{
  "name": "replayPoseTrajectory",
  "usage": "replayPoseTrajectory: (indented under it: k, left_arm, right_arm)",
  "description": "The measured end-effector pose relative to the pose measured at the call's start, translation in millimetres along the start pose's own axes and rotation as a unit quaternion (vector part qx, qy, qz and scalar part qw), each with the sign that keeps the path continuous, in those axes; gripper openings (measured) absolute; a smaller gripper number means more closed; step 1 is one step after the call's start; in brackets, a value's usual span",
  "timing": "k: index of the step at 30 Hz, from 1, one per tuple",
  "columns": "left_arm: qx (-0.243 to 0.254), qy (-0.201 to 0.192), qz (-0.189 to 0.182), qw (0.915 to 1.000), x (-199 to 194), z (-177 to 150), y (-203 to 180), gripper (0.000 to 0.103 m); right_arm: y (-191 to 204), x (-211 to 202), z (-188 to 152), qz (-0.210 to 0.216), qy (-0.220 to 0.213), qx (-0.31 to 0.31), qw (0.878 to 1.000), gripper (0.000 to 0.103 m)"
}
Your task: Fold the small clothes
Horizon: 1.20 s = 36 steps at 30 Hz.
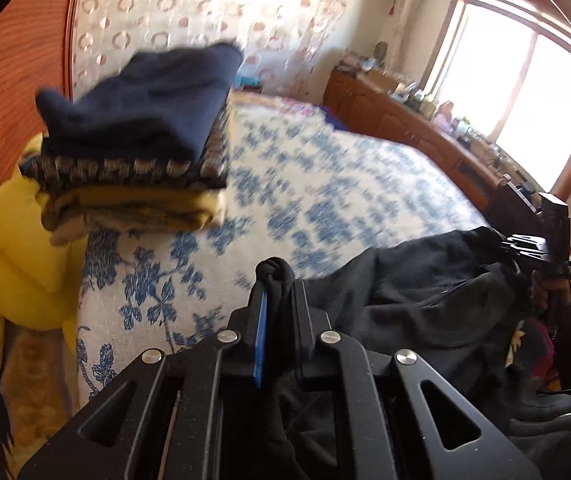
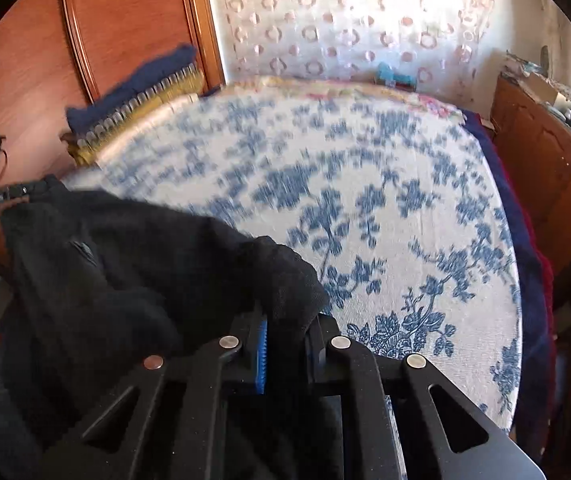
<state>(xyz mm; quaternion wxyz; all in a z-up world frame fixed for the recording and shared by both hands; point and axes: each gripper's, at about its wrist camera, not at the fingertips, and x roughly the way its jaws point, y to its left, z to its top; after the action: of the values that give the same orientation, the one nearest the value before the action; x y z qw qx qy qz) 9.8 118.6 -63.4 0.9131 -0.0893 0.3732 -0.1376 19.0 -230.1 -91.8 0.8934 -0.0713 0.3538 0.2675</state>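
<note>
Both claws have a bite: the left claw (image 1: 275, 280) is pinched on a bunched corner of the black garment (image 1: 417, 300), and the right claw (image 2: 285, 320) is clamped on another edge. The garment hangs between them, low over the floral bedspread (image 2: 365, 208). It looks soft, limp and light, so grip hems and corners. The folded stack (image 1: 137, 148) waits behind.
</note>
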Motion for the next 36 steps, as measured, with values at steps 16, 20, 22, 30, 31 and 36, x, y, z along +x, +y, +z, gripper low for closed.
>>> replayPoseTrajectory:
  k: [16,20,22,30,31,36]
  left_arm:
    - [0.052,-0.204,-0.022,0.9773,-154,54,-74,0.010]
    - [0.065,-0.248,-0.019,0.9665,-184,73,-83,0.010]
    - [0.069,-0.271,-0.021,0.9598,-201,83,-86,0.010]
    - [0.089,-0.341,-0.011,0.9358,-241,109,-91,0.010]
    - [0.092,-0.345,-0.008,0.9341,-243,112,-91,0.010]
    - [0.098,-0.349,0.012,0.9318,-233,138,-84,0.010]
  right_arm:
    - [29,-199,11,0.002,-0.190,-0.011,0.982,0.012]
    - [34,-240,19,0.000,-0.226,-0.023,0.974,0.011]
    - [36,-260,23,-0.004,-0.246,-0.032,0.969,0.011]
    - [56,-321,37,-0.044,-0.307,-0.077,0.948,0.011]
    - [58,-326,39,-0.046,-0.312,-0.081,0.945,0.011]
    - [59,-331,53,-0.063,-0.326,-0.102,0.938,0.011]
